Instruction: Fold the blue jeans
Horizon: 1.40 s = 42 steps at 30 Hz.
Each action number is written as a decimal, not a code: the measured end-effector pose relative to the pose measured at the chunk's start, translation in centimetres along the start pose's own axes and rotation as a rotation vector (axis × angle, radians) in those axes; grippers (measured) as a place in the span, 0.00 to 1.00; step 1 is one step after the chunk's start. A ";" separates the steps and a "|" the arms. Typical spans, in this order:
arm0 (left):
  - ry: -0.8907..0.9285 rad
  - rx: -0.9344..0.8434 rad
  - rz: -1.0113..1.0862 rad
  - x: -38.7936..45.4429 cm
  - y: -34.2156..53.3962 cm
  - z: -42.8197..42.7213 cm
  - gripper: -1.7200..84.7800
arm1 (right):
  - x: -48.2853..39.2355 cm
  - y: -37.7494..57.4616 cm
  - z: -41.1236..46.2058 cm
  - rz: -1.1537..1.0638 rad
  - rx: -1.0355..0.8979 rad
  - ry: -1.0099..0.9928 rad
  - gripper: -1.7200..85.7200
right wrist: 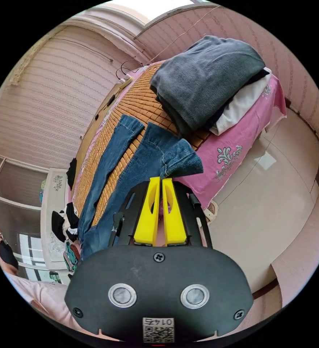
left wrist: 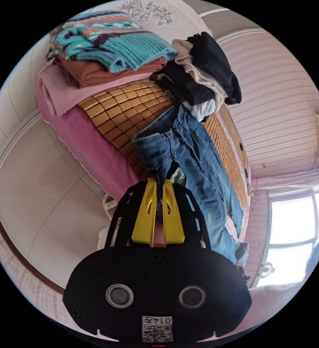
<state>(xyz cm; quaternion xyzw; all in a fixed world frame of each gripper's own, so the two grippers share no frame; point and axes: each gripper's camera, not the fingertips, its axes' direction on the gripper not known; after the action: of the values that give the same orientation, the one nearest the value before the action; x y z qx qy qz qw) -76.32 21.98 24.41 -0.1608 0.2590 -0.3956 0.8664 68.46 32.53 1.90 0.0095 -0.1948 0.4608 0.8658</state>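
While the blue jeans [left wrist: 199, 163] lie lengthwise on the bed's bamboo mat [left wrist: 119, 105], I hold their waistband in my left claw [left wrist: 165, 183] and a hem in my right claw [right wrist: 162, 180], both pinched narrow, judging that the first fold comes next.

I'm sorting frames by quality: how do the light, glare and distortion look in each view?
Left gripper view: the window is blown out white, while the jeans and left claw stay sharp; fisheye bends the walls. Right gripper view: even daylight, soft sheen on the floor, jeans crisp at the right claw, edges curved.
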 end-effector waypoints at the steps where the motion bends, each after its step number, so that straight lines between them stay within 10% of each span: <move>1: 0.009 0.007 0.006 0.1 0.0 -0.5 0.02 | -1.0 -0.4 -0.7 -0.036 0.010 0.001 0.02; 17: 0.015 0.126 0.184 12.3 -12.7 4.6 0.09 | -23.7 -21.1 17.2 -0.305 -0.124 0.080 0.09; 31: -0.255 0.008 -0.002 10.5 -6.5 10.1 0.23 | -14.6 -11.3 20.4 -0.113 -0.038 0.198 0.20; 42: -0.217 -0.049 0.034 15.2 -5.5 17.1 0.10 | -16.3 -10.7 21.3 -0.047 0.055 0.094 0.08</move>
<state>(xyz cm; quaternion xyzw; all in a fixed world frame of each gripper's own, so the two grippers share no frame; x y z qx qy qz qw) -61.45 8.07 36.09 -0.2194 0.1761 -0.3546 0.8917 61.90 9.30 17.68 0.0164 -0.1411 0.4454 0.8840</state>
